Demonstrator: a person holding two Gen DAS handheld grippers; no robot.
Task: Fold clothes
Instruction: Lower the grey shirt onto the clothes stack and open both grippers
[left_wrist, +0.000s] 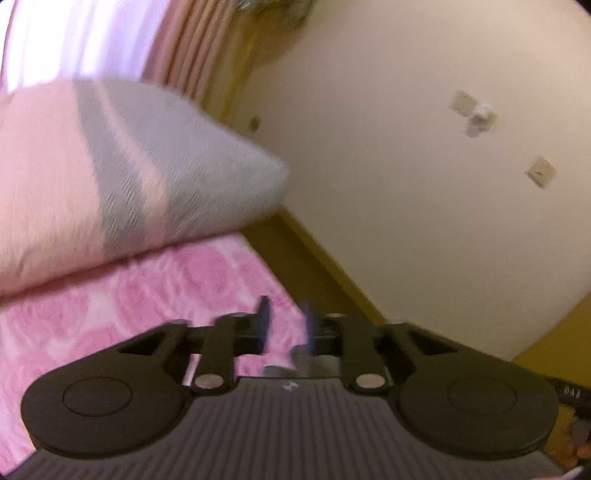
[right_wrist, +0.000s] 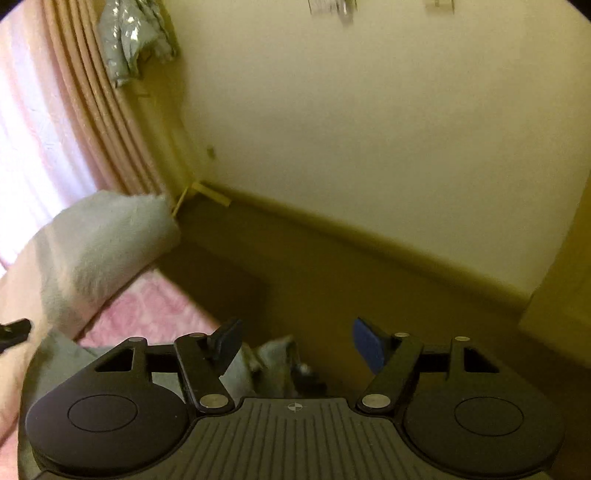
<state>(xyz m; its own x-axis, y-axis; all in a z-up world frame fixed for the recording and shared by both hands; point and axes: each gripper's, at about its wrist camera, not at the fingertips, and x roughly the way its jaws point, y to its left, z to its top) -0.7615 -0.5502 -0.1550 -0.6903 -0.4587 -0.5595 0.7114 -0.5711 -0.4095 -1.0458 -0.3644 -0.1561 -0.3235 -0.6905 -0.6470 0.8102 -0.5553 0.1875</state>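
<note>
The only clothing in view is a grey garment (right_wrist: 258, 363), seen in the right wrist view just below and between the fingers of the right hand-held gripper (right_wrist: 295, 345). It lies bunched at the edge of the bed (right_wrist: 147, 314), which has a pink flowered cover. Only a rumpled part of it shows, so its kind and whether it is folded cannot be told. It looks like soft, light cloth. It would sag and slide rather than keep a shape, so I judge an edge or corner to be the best place to grip, with both layers pinched together.

Going left to right: the left hand-held gripper (left_wrist: 284, 325) hangs over the pink bed cover, near the bed's far edge. Its fingers stand close together with a narrow gap. The view is blurred, and something pale shows low in that gap, so I cannot tell whether it pinches anything. A pink and grey folded quilt (left_wrist: 129, 177) sits on the bed beyond it.

The right hand-held gripper is spread wide and grips nothing. Its left finger is just over the grey cloth, though whether it touches is unclear.
</note>
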